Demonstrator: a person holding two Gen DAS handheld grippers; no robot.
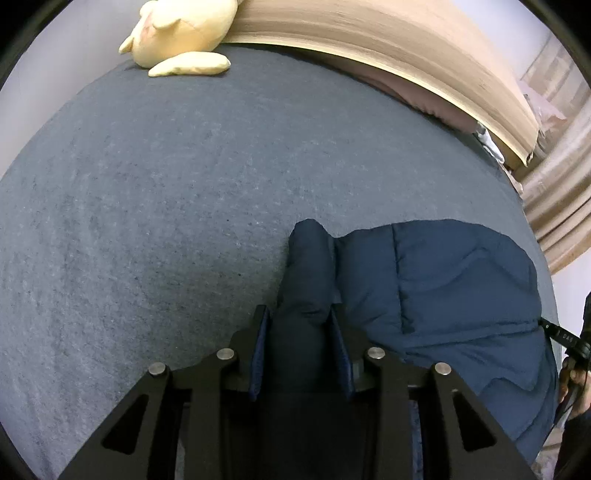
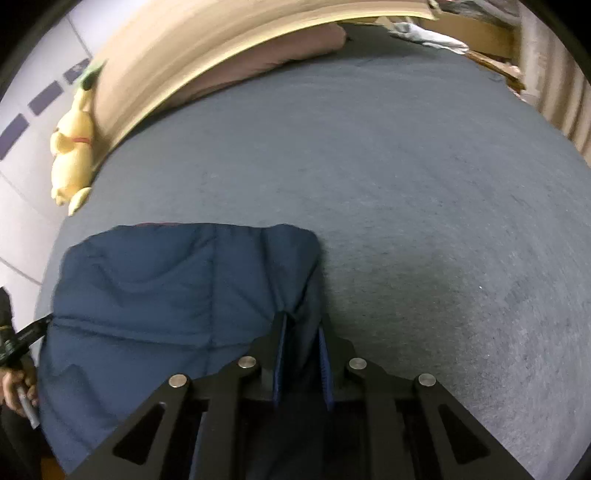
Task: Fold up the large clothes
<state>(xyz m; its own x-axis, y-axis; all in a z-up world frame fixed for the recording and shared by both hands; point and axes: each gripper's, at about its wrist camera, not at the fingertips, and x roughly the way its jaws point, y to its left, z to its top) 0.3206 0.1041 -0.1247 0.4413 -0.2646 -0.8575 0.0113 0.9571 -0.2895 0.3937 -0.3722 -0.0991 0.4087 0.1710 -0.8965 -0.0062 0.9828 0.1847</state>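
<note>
A navy padded jacket (image 1: 461,295) lies folded on a blue-grey bed sheet (image 1: 166,203). In the left wrist view it fills the lower right. My left gripper (image 1: 300,314) is shut on a rolled, puffy fold at the jacket's left edge, and the fabric bulges out past the fingertips. In the right wrist view the jacket (image 2: 166,295) fills the lower left. My right gripper (image 2: 303,321) is shut on its right edge, with a thin fold pinched between the blue pads. The jacket's near part is hidden under both grippers.
A yellow plush toy (image 1: 184,33) lies at the far left by a beige headboard (image 1: 406,48) and a pinkish pillow (image 2: 277,55). Curtains (image 1: 561,206) hang at the right. A person's hand (image 2: 14,387) shows at the frame edge. Bare sheet (image 2: 443,184) stretches ahead.
</note>
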